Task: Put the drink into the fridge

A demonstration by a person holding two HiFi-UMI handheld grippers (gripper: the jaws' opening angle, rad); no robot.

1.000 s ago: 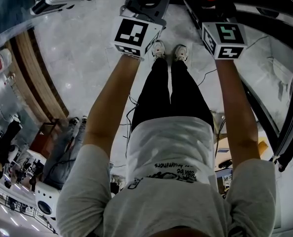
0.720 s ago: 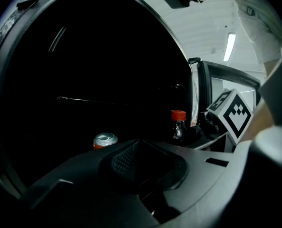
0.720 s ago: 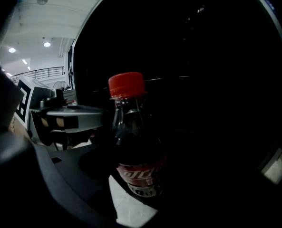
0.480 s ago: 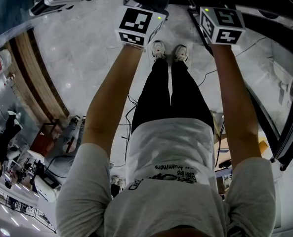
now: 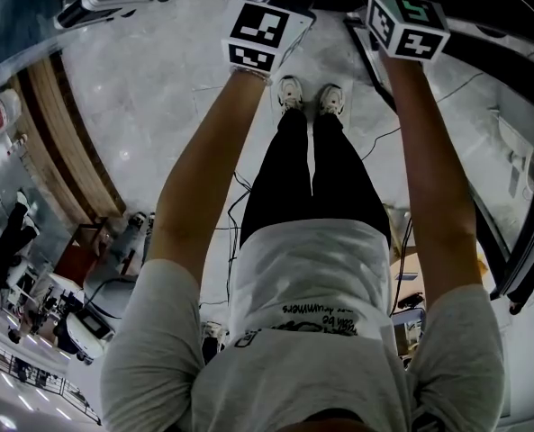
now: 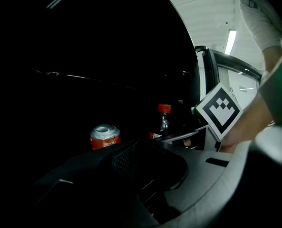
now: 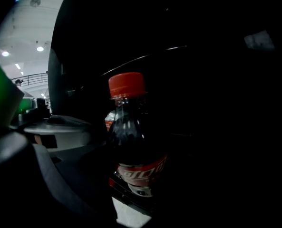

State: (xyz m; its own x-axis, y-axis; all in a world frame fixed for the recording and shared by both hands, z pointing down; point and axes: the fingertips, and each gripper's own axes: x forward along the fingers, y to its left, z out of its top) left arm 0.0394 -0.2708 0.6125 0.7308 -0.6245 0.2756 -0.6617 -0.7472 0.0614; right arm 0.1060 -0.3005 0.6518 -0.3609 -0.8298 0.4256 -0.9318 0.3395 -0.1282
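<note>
A cola bottle (image 7: 131, 141) with a red cap stands upright and fills the middle of the right gripper view. My right gripper (image 7: 133, 198) is shut on its lower body; its jaws are mostly lost in the dark. The left gripper view shows the same bottle (image 6: 163, 122) beside the right gripper's marker cube (image 6: 220, 110), inside the dark fridge (image 6: 83, 56). My left gripper (image 6: 148, 163) holds nothing that I can see, and its jaws are too dark to read. Both marker cubes (image 5: 262, 34) (image 5: 409, 25) show at the top of the head view.
An orange can (image 6: 105, 137) stands on the fridge shelf left of the bottle. A dark framed door (image 5: 510, 241) hangs open at the right of the head view. The person's feet (image 5: 307, 95) stand on grey floor with cables.
Both marker cubes have moved up the head view, further into the dark fridge opening, with the arms stretched out more.
</note>
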